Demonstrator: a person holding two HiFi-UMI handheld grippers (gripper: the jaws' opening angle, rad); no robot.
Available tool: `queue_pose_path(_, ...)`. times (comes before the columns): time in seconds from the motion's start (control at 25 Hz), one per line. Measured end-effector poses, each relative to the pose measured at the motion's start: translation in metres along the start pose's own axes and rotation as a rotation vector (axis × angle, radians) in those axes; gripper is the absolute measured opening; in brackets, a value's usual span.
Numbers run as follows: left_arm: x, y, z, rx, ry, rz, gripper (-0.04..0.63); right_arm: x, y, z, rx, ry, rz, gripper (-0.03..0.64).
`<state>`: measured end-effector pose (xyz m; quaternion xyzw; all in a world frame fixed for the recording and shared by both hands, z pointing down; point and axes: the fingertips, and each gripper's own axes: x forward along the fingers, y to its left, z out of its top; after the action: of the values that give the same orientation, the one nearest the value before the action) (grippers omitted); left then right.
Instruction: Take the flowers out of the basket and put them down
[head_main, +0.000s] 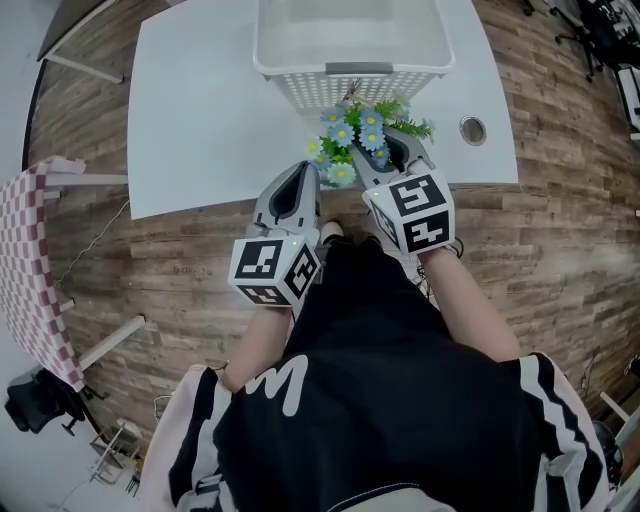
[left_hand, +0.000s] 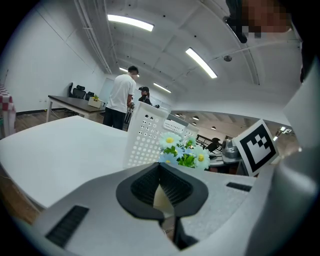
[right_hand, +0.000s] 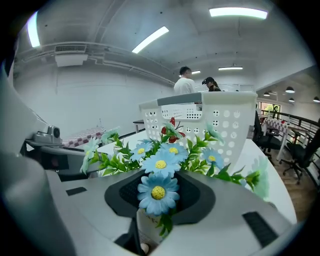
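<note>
A small bunch of blue daisies (head_main: 360, 140) with green leaves, in a pale pot, stands on the white table (head_main: 210, 120) at its near edge, just in front of the white perforated basket (head_main: 330, 92). My right gripper (head_main: 390, 155) reaches around it from the near right. In the right gripper view the flowers (right_hand: 160, 165) fill the space between the jaws, and the pot sits low in the gap with the pads standing off it. My left gripper (head_main: 305, 170) hovers just left of the flowers with its jaws together and nothing between them. From its view the flowers (left_hand: 185, 152) show beside the basket (left_hand: 145, 140).
A round cable hole (head_main: 472, 130) is set into the table right of the flowers. A red-checked cloth (head_main: 40, 260) hangs over a stand at the far left, above wooden floor. Two people (left_hand: 122, 100) stand beyond the table. The person's legs are right at the table edge.
</note>
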<state>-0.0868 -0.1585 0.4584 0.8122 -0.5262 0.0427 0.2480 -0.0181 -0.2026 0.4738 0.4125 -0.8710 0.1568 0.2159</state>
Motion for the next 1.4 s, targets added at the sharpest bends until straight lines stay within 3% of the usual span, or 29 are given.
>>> queue_pose_path(0.68,-0.012,-0.012,0.037,0.039,-0.064,0.013,0.005,-0.038,0.001,0.049,-0.047,-0.150,-0.037,0.135)
queue_pose_path(0.96,-0.009,-0.040,0.060,0.073,-0.109,-0.021,0.005,-0.063,0.014,0.080,-0.063,-0.238,0.025,0.133)
queue_pose_path(1.04,-0.009,-0.050,0.064,0.084,-0.120,-0.036,0.005,-0.070,0.017,0.084,-0.069,-0.256,0.042,0.126)
queue_pose_path(1.12,-0.009,-0.059,0.067,0.090,-0.128,-0.046,0.005,-0.077,0.019,0.086,-0.069,-0.270,0.049,0.061)
queue_pose_path(1.28,-0.008,-0.073,0.077,0.091,-0.148,-0.060,0.005,-0.086,0.018,0.089,-0.084,-0.279,0.064,0.040)
queue_pose_path(1.4,-0.008,-0.087,0.079,0.100,-0.162,-0.074,0.005,-0.095,0.019,0.089,-0.152,-0.286,0.062,0.020)
